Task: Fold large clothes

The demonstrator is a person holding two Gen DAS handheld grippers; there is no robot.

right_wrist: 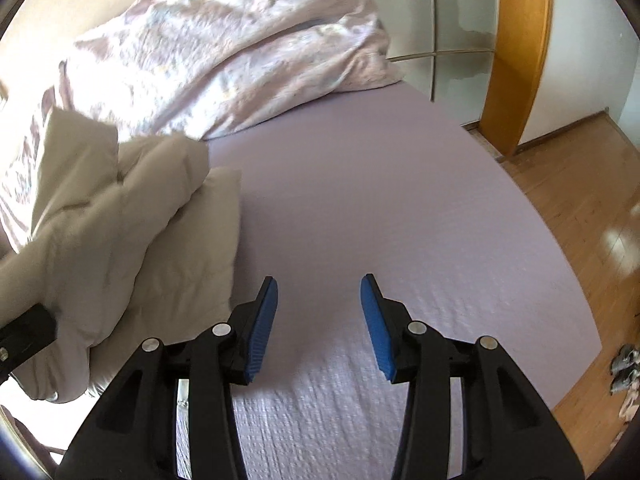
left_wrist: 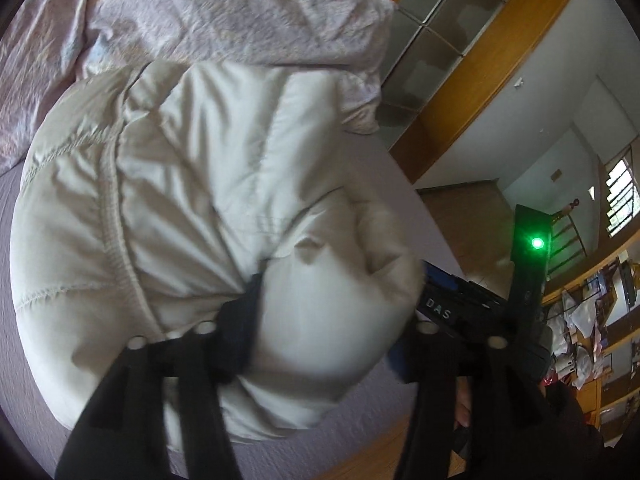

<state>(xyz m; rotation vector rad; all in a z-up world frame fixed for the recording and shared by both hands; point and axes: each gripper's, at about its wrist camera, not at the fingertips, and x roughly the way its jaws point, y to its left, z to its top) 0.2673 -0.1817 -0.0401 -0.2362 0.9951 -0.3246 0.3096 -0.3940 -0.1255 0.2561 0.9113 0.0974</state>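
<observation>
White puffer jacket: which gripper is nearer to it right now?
Left. The left gripper has a bulge of the white puffer jacket between its fingers. The right gripper is open over bare bedsheet, with the jacket off to its left.

Bed (right_wrist: 380, 200) with a lilac textured sheet, mostly bare across the middle and toward 5 o'clock. Cream puffer jacket (right_wrist: 120, 232) lies bunched on it at 9 o'clock. Crumpled pink-patterned duvet (right_wrist: 224, 60) heaped along the far side, 11 to 1 o'clock, touching the jacket. Wooden floor (right_wrist: 580, 208) at 3 o'clock.
</observation>
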